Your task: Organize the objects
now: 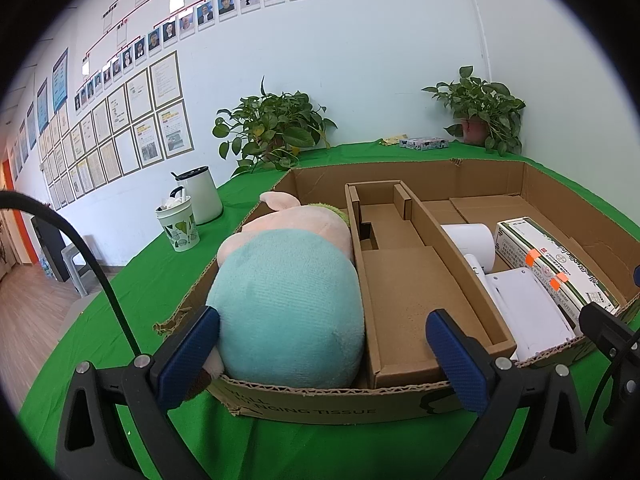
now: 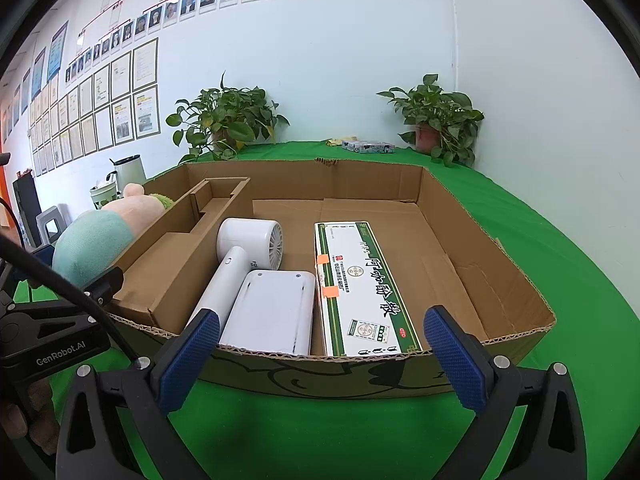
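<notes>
A shallow cardboard box (image 1: 320, 404) (image 2: 500, 248) stands on the green table. A plush toy (image 1: 288, 304) in teal and pink lies in its left part, also in the right wrist view (image 2: 92, 240). A cardboard insert (image 1: 404, 276) divides the middle. In the right part lie a white hair dryer (image 2: 240, 260), a white flat device (image 2: 272, 312) and a green-and-white medicine carton (image 2: 360, 292). My left gripper (image 1: 324, 356) is open and empty at the box's near wall, by the plush. My right gripper (image 2: 322, 348) is open and empty at the near wall, in front of the white device and carton.
Two potted plants (image 1: 272, 128) (image 1: 480, 108) stand at the back against the wall. A small patterned box (image 1: 424, 144) lies between them. A white kettle (image 1: 200, 196) and a leaf-print cup (image 1: 178, 226) stand left of the box.
</notes>
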A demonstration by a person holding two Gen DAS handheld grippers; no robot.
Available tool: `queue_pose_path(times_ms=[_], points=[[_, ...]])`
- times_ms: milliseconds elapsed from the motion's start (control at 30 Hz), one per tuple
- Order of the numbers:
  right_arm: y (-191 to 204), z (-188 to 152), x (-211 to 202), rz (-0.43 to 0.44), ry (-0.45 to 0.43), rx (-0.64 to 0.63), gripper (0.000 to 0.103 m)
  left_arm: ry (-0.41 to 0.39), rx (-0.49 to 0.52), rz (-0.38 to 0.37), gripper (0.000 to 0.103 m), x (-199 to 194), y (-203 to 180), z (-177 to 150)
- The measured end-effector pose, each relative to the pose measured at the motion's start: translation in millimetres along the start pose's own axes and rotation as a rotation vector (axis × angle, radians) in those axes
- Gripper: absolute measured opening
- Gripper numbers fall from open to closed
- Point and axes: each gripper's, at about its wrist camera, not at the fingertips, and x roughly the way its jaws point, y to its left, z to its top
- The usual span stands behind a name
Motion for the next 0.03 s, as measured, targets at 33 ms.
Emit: queue_pose_path(times_ms=[33], points=[[0.1, -0.2, -0.4, 0.0, 0.0, 0.001, 0.103, 0.0, 0.0, 0.0, 0.102, 0.0, -0.1, 0.0]])
